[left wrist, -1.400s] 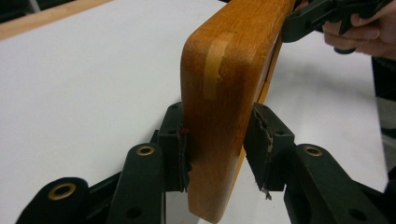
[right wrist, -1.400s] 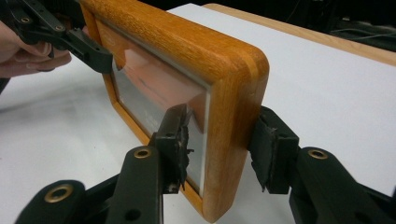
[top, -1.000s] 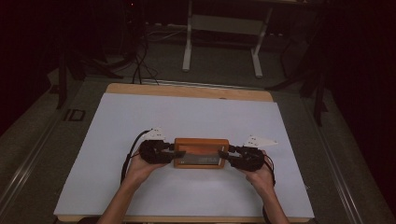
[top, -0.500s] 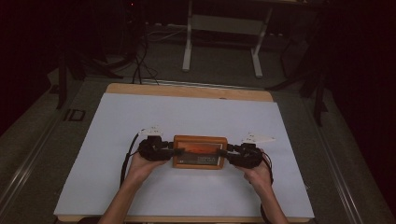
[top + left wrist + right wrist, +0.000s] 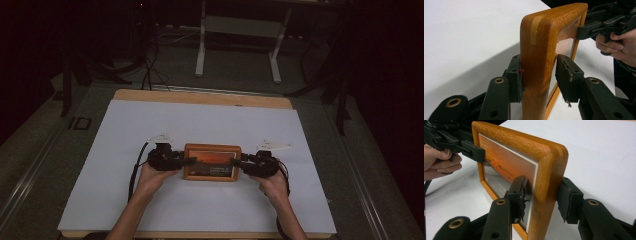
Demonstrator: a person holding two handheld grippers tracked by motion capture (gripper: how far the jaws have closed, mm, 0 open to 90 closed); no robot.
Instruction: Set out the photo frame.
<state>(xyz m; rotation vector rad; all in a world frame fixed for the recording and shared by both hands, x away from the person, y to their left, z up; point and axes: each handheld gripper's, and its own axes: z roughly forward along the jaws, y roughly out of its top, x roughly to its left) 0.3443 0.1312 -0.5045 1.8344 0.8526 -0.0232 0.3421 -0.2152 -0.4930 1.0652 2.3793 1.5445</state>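
A wooden picture frame (image 5: 212,162) with an orange print stands near the front middle of the white table (image 5: 200,125), its face toward the camera. My left gripper (image 5: 187,161) is shut on its left end and my right gripper (image 5: 237,162) on its right end. In the left gripper view the pads sit on either side of the frame's edge (image 5: 536,50); the far pad meets the wood at its upper corner. In the right gripper view one pad presses the glass side and the other the back of the frame (image 5: 549,170). A hand holds each gripper.
The white sheet covers a wooden tabletop whose far edge (image 5: 200,97) shows. Behind the table stand a pale metal stand (image 5: 235,50) and loose cables (image 5: 150,70) on the dark floor. Cables trail from both grippers across the sheet.
The frame looks slightly taller in the high view, as if tipped a little more toward the camera. Both hands stay where they were.
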